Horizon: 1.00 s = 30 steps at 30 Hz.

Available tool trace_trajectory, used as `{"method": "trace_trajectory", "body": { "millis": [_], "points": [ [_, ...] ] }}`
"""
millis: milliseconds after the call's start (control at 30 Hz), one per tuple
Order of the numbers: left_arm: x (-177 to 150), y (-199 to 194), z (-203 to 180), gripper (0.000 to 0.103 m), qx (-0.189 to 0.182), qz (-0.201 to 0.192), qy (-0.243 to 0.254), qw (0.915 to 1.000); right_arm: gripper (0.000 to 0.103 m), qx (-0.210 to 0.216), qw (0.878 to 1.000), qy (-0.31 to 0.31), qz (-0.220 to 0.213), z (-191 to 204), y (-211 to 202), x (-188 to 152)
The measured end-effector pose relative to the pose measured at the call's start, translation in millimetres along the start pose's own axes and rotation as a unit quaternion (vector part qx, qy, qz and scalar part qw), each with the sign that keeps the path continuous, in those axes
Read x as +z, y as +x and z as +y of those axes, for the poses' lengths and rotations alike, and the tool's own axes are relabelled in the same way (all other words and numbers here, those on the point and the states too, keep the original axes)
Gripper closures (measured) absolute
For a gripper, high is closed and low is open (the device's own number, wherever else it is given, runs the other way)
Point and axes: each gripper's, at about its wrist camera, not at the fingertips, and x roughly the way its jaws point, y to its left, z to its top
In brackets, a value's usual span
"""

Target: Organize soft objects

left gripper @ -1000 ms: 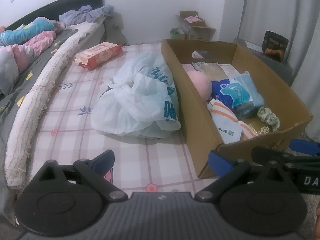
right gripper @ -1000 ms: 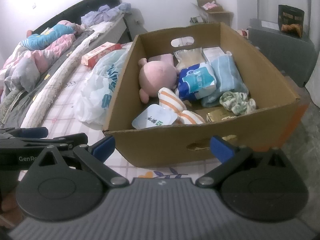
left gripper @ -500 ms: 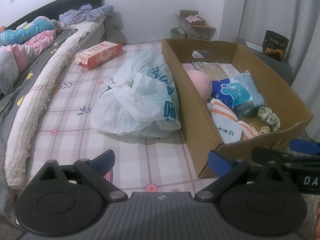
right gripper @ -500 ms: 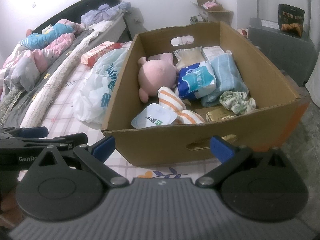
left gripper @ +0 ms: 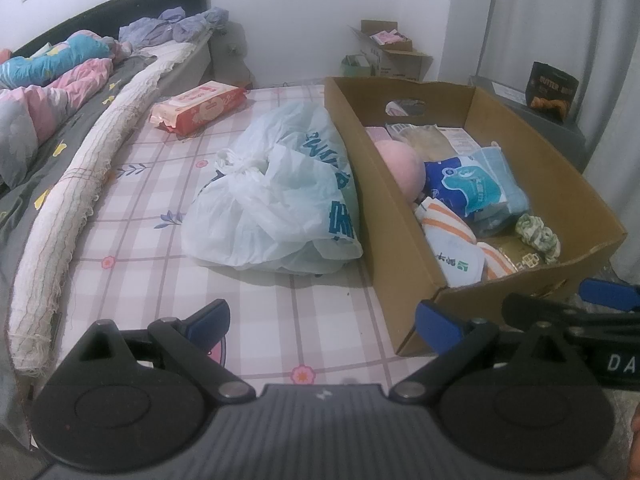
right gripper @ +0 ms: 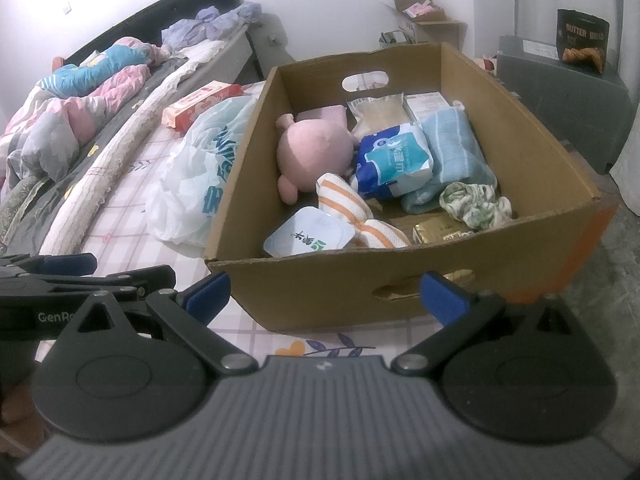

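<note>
Inside the one box [right gripper: 408, 280]: one pink plush [right gripper: 312, 154], one blue towel [right gripper: 456, 148], one scrunchie [right gripper: 474, 204]. Left gripper [left gripper: 322, 322] and right gripper [right gripper: 326, 294] both gape wide, empty.

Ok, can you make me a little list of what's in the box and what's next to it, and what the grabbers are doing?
box: open cardboard box on the checked sheet
inside the box: pink plush toy, blue towel, blue tissue pack, orange-striped cloth, green scrunchie
beside the box: white plastic bag, touching its left wall
further back: wet wipes pack
left hand-held gripper: open, holding nothing
right hand-held gripper: open, holding nothing, in front of the box
</note>
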Motion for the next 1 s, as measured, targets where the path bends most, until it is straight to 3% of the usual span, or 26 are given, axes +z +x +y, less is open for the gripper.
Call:
{"method": "trace_trajectory", "body": {
  "millis": [1000],
  "points": [
    [0.0, 1.4, 1.3, 0.003, -0.003, 0.006, -0.002, 1.0000, 0.001, 0.001, 1.000, -0.003, 0.005, -3.0, 2.8, 3.7]
  ]
}}
